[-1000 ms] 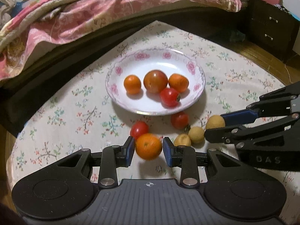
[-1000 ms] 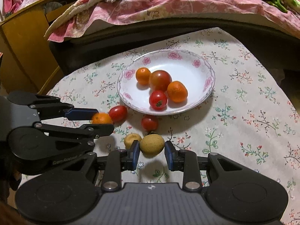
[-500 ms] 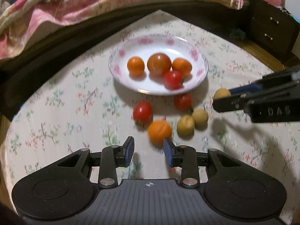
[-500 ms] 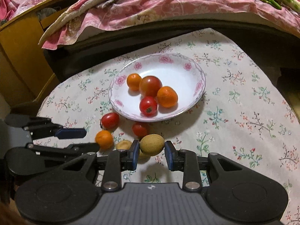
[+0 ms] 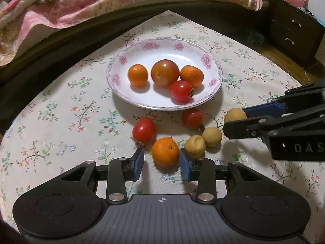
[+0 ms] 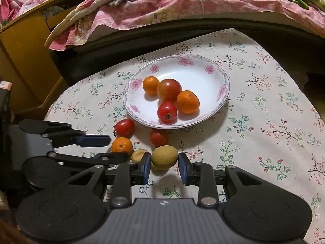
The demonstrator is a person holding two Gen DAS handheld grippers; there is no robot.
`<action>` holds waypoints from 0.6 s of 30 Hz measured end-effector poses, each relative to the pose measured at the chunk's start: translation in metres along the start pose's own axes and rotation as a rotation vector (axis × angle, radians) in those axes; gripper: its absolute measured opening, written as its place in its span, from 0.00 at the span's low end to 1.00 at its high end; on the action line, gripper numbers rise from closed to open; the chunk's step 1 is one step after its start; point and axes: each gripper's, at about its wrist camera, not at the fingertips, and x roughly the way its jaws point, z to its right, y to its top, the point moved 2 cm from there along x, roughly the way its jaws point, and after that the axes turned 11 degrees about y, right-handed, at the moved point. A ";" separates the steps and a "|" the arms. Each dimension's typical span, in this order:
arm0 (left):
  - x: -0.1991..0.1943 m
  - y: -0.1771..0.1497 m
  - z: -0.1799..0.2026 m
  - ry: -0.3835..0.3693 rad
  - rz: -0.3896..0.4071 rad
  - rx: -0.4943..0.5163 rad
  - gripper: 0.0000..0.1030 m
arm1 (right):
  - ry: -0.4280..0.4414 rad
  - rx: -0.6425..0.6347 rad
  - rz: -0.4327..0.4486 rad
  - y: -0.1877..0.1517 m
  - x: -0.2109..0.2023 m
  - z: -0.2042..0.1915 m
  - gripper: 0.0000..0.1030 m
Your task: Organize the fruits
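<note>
White letters "DAS" stood on the black body of the right gripper. More lettering possibly ran beyond the frame edge, behind its fingers.

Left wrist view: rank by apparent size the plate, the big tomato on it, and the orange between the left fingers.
1. plate, clearly largest.
2. big tomato and orange: look about alike; the orange is nearer the camera, so no ranking.

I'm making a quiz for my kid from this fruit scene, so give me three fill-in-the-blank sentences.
The plate holds ___ fruits. The open left gripper straddles a loose ___ on the tablecloth. The right gripper grips a ___ fruit.
Missing words: four; orange; yellow.
</note>
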 end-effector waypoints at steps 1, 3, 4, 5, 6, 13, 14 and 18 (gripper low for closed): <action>0.002 0.001 0.002 0.005 -0.003 0.005 0.43 | 0.002 0.001 -0.001 0.000 0.000 0.000 0.32; 0.006 0.001 0.003 0.010 -0.013 0.007 0.43 | 0.005 0.004 -0.001 0.000 -0.001 0.001 0.32; 0.009 0.000 0.004 0.008 -0.022 0.007 0.43 | 0.006 0.005 -0.001 0.000 -0.001 0.001 0.32; 0.009 -0.001 0.004 0.008 -0.025 0.005 0.43 | 0.007 0.007 0.000 0.000 -0.001 0.002 0.32; 0.009 -0.001 0.004 0.008 -0.024 0.004 0.43 | 0.009 0.009 0.000 0.001 -0.002 0.003 0.32; 0.007 0.002 0.002 0.010 -0.024 -0.001 0.38 | 0.013 0.015 0.005 0.003 -0.001 0.003 0.32; 0.006 0.003 0.002 0.008 -0.021 -0.001 0.38 | 0.012 0.015 0.008 0.004 -0.002 0.003 0.32; -0.002 0.006 0.001 0.004 -0.004 -0.004 0.38 | 0.007 0.016 0.016 0.007 -0.002 0.004 0.32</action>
